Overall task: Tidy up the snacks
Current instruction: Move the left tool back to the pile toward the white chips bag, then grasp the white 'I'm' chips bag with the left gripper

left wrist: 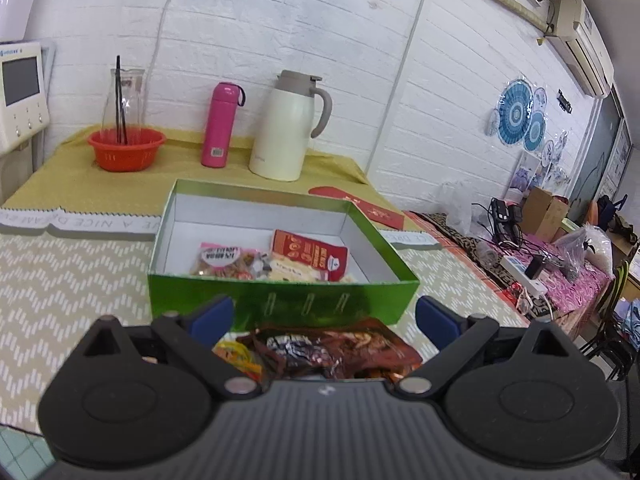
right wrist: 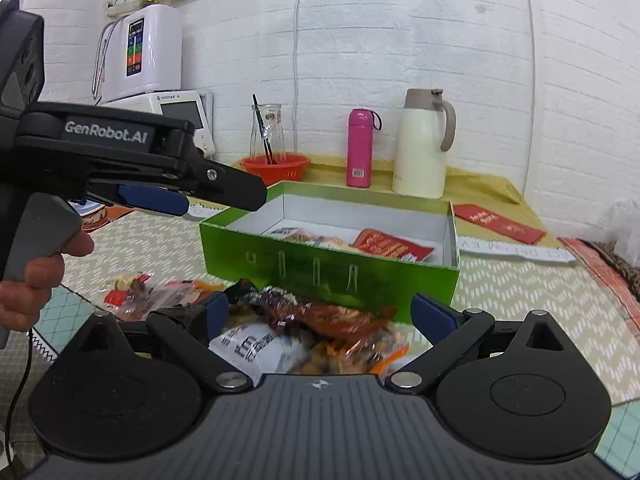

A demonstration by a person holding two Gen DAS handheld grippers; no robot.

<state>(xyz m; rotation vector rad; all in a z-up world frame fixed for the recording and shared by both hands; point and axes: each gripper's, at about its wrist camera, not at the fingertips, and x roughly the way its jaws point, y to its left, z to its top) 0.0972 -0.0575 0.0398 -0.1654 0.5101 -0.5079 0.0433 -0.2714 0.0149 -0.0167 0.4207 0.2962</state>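
A green box [left wrist: 280, 300] with a white inside stands on the table and holds a pink snack packet [left wrist: 224, 260] and a red one [left wrist: 310, 254]. My left gripper [left wrist: 324, 318] is open just short of the box's front wall, over a dark red-brown packet [left wrist: 332, 350] that its pads do not touch. My right gripper [right wrist: 326, 314] is open too, above a loose pile in front of the green box [right wrist: 328, 272]: a red-brown packet [right wrist: 320, 316], a white packet [right wrist: 248, 348] and an orange one [right wrist: 352, 356]. The left gripper [right wrist: 224, 200] hangs at the left, held by a hand [right wrist: 28, 280].
Behind the box stand an orange basket [left wrist: 126, 148] with a glass carafe [left wrist: 122, 96], a pink bottle [left wrist: 220, 124] and a cream thermos jug [left wrist: 286, 128]. A red envelope [left wrist: 376, 210] lies to the right of the box. Another packet [right wrist: 136, 292] lies at the left. A cluttered side table [left wrist: 540, 264] is at the right.
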